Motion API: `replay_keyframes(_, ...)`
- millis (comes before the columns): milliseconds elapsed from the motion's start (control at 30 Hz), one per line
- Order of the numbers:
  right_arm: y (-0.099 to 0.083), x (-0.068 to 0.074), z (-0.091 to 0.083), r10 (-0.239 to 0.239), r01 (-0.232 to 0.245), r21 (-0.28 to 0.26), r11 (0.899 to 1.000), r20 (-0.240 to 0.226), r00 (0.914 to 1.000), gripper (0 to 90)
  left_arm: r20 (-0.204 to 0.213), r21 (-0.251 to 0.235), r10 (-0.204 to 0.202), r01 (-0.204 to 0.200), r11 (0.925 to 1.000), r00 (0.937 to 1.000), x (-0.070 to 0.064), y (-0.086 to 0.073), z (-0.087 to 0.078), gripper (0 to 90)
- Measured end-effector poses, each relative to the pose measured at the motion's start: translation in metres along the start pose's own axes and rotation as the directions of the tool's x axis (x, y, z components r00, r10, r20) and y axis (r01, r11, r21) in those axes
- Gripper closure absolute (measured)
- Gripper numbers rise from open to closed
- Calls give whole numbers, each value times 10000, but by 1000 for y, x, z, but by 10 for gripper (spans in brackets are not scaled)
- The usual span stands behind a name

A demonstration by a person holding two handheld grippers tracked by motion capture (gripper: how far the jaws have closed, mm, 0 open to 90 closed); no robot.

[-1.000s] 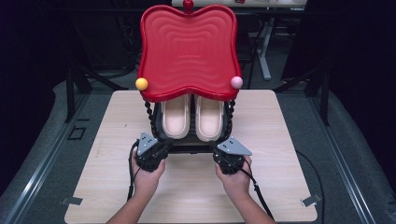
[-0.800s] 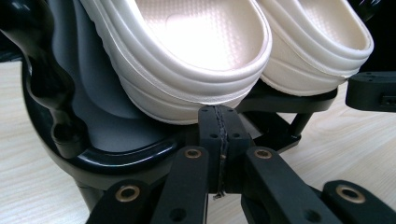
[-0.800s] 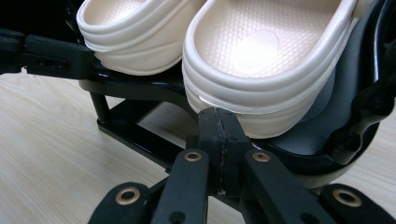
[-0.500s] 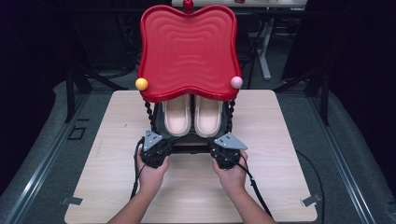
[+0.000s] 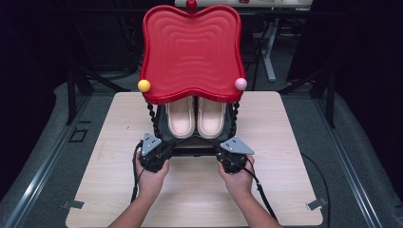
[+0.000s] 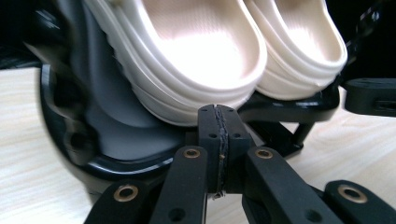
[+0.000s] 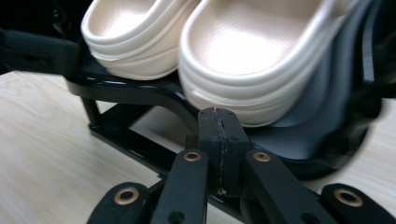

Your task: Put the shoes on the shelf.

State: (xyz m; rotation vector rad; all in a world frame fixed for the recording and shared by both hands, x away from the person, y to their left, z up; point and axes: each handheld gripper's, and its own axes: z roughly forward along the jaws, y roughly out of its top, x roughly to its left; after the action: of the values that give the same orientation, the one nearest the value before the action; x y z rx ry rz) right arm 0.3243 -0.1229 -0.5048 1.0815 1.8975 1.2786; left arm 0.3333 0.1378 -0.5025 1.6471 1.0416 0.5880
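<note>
Black jaws of the left tool (image 6: pixel 218 140) and the right tool (image 7: pixel 218 144) are clenched, pads touching, grasping nothing. Both sit at the front base of a black shoe rack (image 5: pixel 192 148). Cream clogs (image 5: pixel 196 116) rest side by side on its lower tier, under the red tray (image 5: pixel 190 52), on the tabletop (image 5: pixel 119 142).

place: lab | evidence: bare test table (image 5: pixel 285 190), dark curtains (image 5: pixel 366 47), floor rails (image 5: pixel 354 185)

High view looks down; both gripper views closely face the slippers (image 5: pixel 196 118).
</note>
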Motion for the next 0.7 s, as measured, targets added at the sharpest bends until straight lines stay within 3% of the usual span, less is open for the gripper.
replay_keyframes(300, 5, -19, -4, 162, -119, -415, 9991, 1037, 9945, 897, -768, -299, -282, 260, 9992, 9966, 14, 8, 4, 896)
replay_keyframes(700, 15, -29, 8, 447, -385, -514, 9979, 1240, 9913, 890, -1127, -419, -588, 544, 9976, 9919, 20, 15, 17, 897)
